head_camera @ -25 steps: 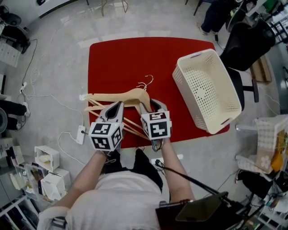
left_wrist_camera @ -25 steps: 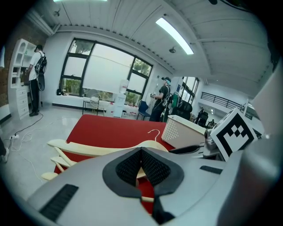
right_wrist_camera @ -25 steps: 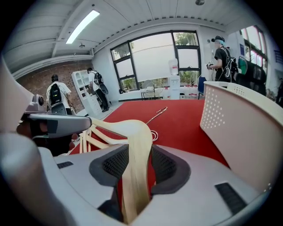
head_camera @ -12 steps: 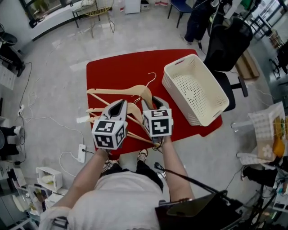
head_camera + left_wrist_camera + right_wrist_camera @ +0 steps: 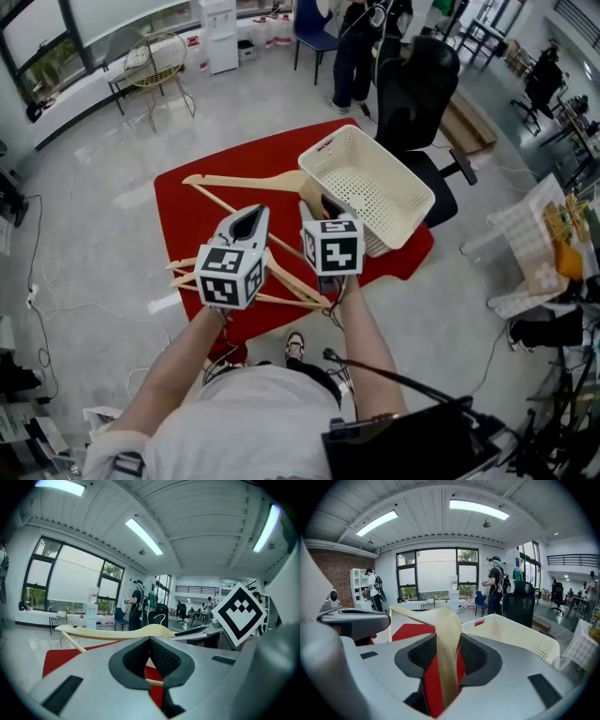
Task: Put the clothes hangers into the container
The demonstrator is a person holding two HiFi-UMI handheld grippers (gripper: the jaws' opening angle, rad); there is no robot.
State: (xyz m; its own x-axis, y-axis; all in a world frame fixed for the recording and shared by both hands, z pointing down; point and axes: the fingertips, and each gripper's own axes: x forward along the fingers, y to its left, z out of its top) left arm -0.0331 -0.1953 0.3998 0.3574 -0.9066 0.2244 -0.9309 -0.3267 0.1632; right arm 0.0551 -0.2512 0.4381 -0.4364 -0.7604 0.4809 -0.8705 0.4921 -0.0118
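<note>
A wooden hanger (image 5: 246,180) is lifted off the red table (image 5: 202,220), and its thick end reaches the near rim of the cream perforated basket (image 5: 412,195). My right gripper (image 5: 315,201) is shut on the hanger's flat shoulder arm (image 5: 443,625), with the basket (image 5: 513,631) just beyond to the right. My left gripper (image 5: 252,217) is shut on the same hanger's thin lower bar (image 5: 155,682); its curved top (image 5: 117,633) shows above the jaws. Other wooden hangers (image 5: 281,286) lie on the table under my hands.
A black office chair (image 5: 412,84) stands right behind the basket. People (image 5: 356,33) stand further back, and a wire chair (image 5: 157,61) is at the far left. The table's front edge is near my feet; grey floor surrounds it.
Both grippers have lifted one hanger off the pile and carried it right, up to the basket's near rim. The head view has tilted up, showing more of the room.
</note>
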